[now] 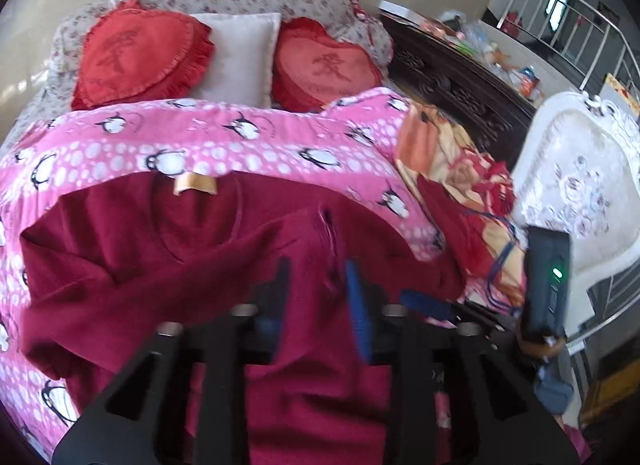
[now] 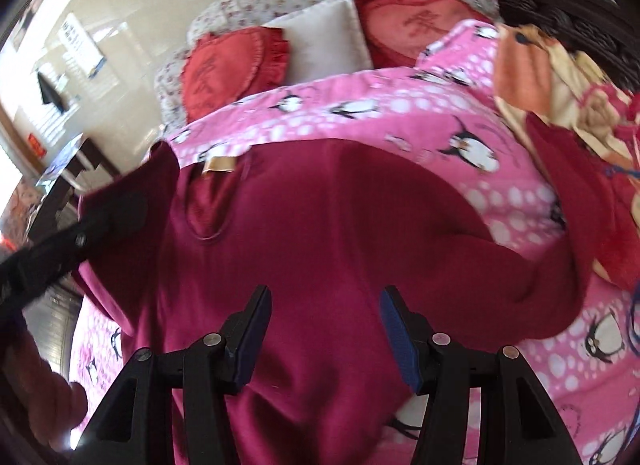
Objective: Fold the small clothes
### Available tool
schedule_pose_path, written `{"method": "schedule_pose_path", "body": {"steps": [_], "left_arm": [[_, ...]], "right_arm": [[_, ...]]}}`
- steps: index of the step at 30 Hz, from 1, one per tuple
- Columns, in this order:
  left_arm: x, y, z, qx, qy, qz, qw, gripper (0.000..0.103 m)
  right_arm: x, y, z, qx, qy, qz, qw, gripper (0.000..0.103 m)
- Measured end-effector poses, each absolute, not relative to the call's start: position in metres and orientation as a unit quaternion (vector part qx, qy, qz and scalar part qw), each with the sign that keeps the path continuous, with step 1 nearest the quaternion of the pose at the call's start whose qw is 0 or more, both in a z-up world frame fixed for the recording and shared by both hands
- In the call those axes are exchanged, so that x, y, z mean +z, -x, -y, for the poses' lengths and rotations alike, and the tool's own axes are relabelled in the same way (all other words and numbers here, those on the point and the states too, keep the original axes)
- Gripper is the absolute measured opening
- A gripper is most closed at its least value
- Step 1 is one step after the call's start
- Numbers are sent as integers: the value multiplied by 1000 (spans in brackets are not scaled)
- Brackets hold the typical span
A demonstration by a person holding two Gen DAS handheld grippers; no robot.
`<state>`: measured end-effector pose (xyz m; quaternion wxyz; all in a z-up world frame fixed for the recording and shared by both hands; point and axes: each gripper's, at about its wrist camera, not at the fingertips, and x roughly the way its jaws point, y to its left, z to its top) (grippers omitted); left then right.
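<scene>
Lying beneath both gaping grippers [image 1: 318, 285] [image 2: 326, 329], the maroon top [image 2: 320, 225].

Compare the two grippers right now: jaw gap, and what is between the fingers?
The left gripper has a narrower gap, and a raised fold of the dark red shirt runs between its fingers; whether it pinches the cloth cannot be told. The right gripper stands wide open above the shirt, which lies flat below it, gripping nothing. The left view is motion-blurred; the right gripper's fingers look sharp. Both have black fingers with blue pads and point up the pink penguin blanket.
</scene>
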<state>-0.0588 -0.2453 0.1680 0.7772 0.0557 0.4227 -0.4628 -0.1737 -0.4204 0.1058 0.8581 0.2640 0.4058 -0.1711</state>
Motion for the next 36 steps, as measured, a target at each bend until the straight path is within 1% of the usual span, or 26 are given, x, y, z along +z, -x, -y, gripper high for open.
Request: {"method": "schedule_pose_path", "body": {"steps": [1,2,3,7,11,14,18,20,23,28,31,33,34,35,36], "left_arm": [[173,64,242,-473,-51,-414,776,59],[177,69,238,-480,-48,-404,778,64],[182,75,233,-484,-50,-393,781,64],[196,74,197,-471,-58,-376,796,64],[175,48,151,-380,-83,-379,840,64],[143,17,128,-316,-84,-419,847,64],[94,-4,113,-297,-65,-489,817,64],[80,0,115,-290,-90,-497,813,64],[69,12,112,-288,-118,-490,814,64],[58,20,103,-292,-123,-491,811,64],[58,20,104,-294,-125,-489,811,64],[57,18,104,-294,-122,-491,811,64],[56,16,103,-294,-119,-492,810,64],[55,13,103,-294,-116,-493,810,64],[55,11,103,-294,-113,-494,810,64]], "right_arm": [[105,177,425,-176,-270,-405,856,54],[104,179,428,-178,-275,-404,854,55],[104,181,430,-180,-280,-403,853,55],[106,183,428,-174,-288,-401,852,57],[118,181,418,-164,-266,-390,866,57],[126,172,412,-150,-257,-372,879,58],[132,140,392,-98,-232,-367,895,61],[125,121,378,-71,-206,-393,893,61],[102,104,356,-33,-184,-467,864,61],[62,147,335,-12,-164,-531,831,61],[71,172,350,-39,-173,-513,840,61],[88,183,372,-65,-203,-476,853,61],[94,185,384,-79,-219,-459,858,63],[98,185,396,-95,-235,-446,859,70],[99,181,407,-110,-250,-439,856,71]]}}
